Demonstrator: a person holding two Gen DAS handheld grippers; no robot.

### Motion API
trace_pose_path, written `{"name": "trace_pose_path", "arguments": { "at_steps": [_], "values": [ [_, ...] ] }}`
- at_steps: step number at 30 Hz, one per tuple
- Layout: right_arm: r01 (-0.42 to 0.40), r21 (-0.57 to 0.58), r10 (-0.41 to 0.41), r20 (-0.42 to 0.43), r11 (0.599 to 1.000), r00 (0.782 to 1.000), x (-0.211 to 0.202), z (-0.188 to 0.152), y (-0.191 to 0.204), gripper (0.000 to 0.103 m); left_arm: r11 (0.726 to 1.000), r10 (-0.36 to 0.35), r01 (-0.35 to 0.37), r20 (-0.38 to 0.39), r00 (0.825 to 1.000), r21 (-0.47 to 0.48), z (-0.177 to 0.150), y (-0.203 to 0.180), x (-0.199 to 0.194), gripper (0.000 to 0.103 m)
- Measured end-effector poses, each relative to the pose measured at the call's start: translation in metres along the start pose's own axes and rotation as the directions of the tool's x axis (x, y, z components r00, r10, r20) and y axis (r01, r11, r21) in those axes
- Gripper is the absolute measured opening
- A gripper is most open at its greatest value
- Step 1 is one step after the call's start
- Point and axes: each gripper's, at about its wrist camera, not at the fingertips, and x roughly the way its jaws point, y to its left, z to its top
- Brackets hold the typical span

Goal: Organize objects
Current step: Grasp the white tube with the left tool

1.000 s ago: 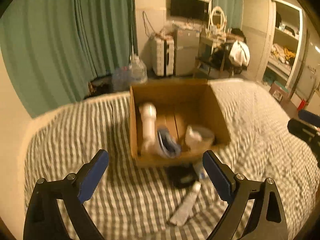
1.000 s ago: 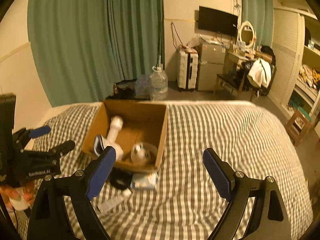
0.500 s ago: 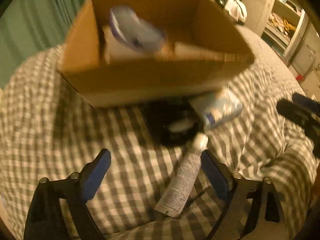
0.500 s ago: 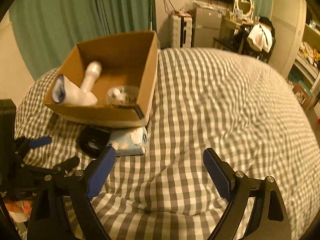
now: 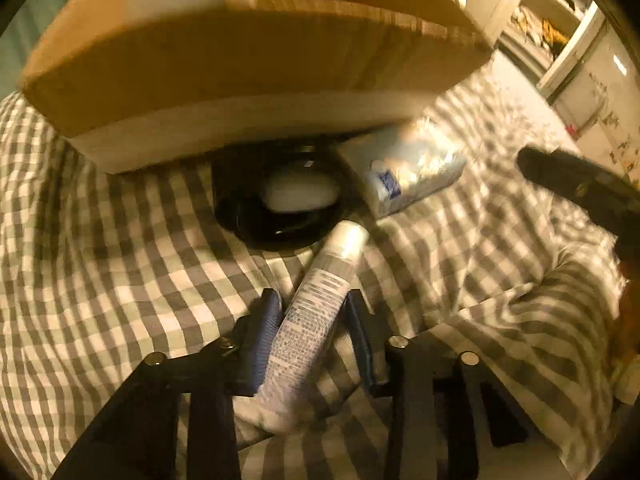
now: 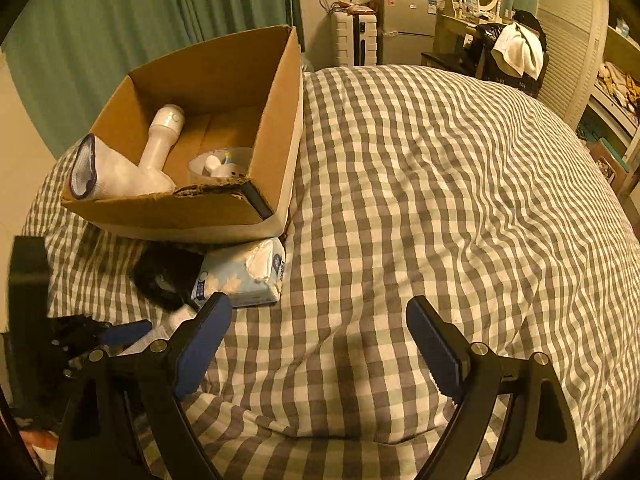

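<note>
Cardboard box (image 6: 192, 216): I count one
Tissue pack (image 6: 244, 276): one
Cream tube (image 5: 316, 312): one
Black dish (image 5: 280, 208): one

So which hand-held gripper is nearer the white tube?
Left. The left hand-held gripper has its fingers either side of the white tube; the right hand-held gripper hovers open off to its right.

Your left-wrist view is smeared by blur: the print on the tube (image 5: 316, 316) can't be read, and the cardboard box (image 5: 248, 60) runs off the top edge. Behind the tube, the black dish (image 5: 256, 216) sits partly under the box's front wall. From the right wrist, your left tongs (image 6: 120, 332) cover most of the tube.
</note>
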Motion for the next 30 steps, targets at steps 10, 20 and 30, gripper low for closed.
{"name": "trace_pose_path", "arguments": {
  "at_steps": [10,20,30],
  "values": [
    [-0.032,-0.157,0.023,-0.059,0.987,0.998,0.029,0.019,0.043,0.089,0.995,0.053,-0.043,0.120,0.991,-0.085,-0.015,0.022,-0.050,0.017],
    [-0.032,-0.270,-0.013,-0.161,0.962,0.987,0.080,0.023,0.075,0.089,0.991,0.055,-0.037,0.135,0.989,-0.131,-0.012,0.045,-0.054,0.017],
    [-0.036,-0.262,-0.015,-0.189,0.964,0.982,0.093,0.022,0.077,0.076,0.989,0.029,-0.009,0.129,0.991,-0.147,0.006,0.061,-0.055,0.017]
  ]
}}
